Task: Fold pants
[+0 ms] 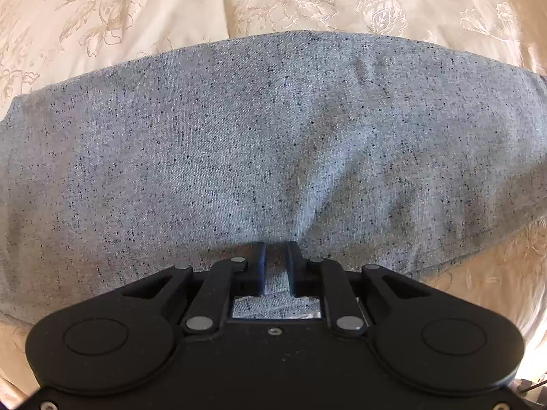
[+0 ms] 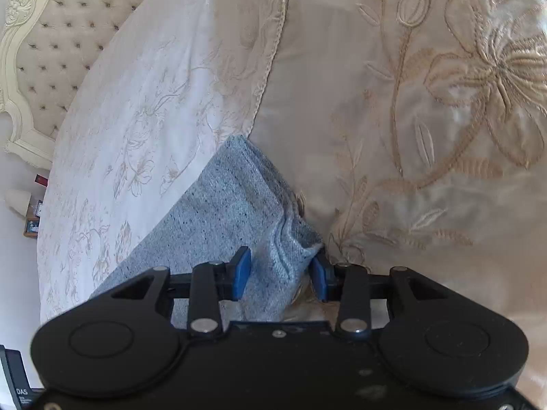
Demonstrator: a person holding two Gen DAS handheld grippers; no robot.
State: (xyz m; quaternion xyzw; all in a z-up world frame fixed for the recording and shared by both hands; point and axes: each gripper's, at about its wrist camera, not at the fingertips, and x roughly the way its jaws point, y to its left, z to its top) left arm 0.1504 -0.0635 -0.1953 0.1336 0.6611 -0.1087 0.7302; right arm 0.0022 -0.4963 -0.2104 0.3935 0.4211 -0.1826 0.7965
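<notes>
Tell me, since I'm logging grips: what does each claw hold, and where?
Left claw pinches a raised fold of the grey speckled knit pants. Right claw stands open around their corner, holding nothing.

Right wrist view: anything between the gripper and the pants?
Nothing visible. The right gripper stands open with the bunched corner of the grey pants already between its blue pads, on the embroidered bedspread.

Pants [image 1: 273, 136] run off both sides; nightstand items [image 2: 30, 218] too small to ID
</notes>
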